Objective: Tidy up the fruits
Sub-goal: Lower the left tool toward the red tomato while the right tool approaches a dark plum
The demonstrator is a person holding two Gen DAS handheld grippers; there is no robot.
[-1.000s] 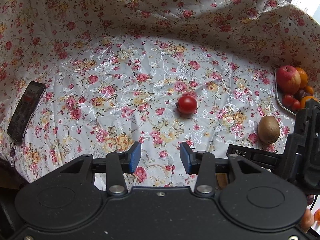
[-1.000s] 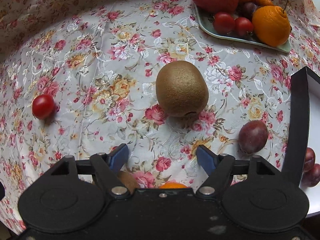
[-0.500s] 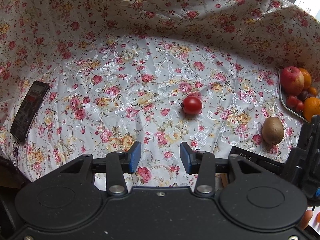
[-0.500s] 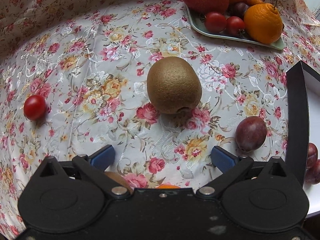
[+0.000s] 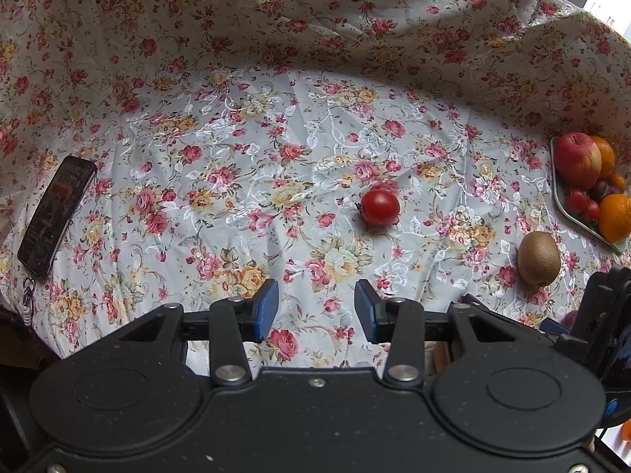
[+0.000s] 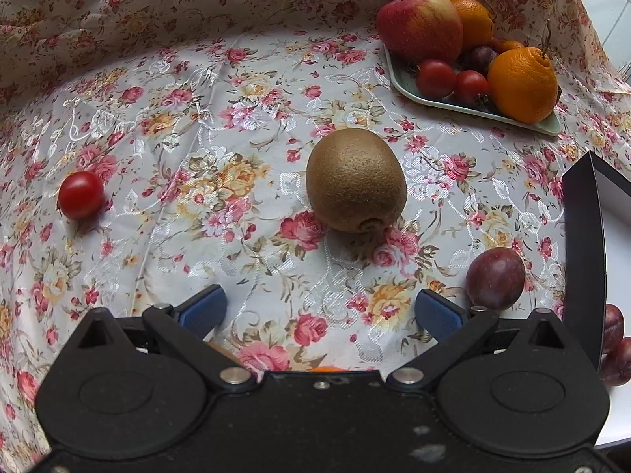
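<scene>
A brown kiwi (image 6: 356,180) lies on the floral cloth just ahead of my right gripper (image 6: 321,309), which is wide open and empty. A cherry tomato (image 6: 80,194) lies to its left and a dark plum (image 6: 495,278) to its right. A pale green tray (image 6: 406,88) at the back right holds an apple (image 6: 419,24), oranges, tomatoes and a plum. My left gripper (image 5: 315,309) is open and empty, with the tomato (image 5: 379,207) ahead of it and the kiwi (image 5: 538,258) to the right.
A black phone (image 5: 55,215) with a keyring lies at the far left. A black-edged white box (image 6: 583,252) stands at the right with plums (image 6: 613,349) beside it. The cloth rises in folds at the back. My right gripper's body (image 5: 603,323) shows at the left view's right edge.
My right gripper's jaws have opened wide and it has pulled back a little from the kiwi. My left gripper has drifted left, with its jaws unchanged.
</scene>
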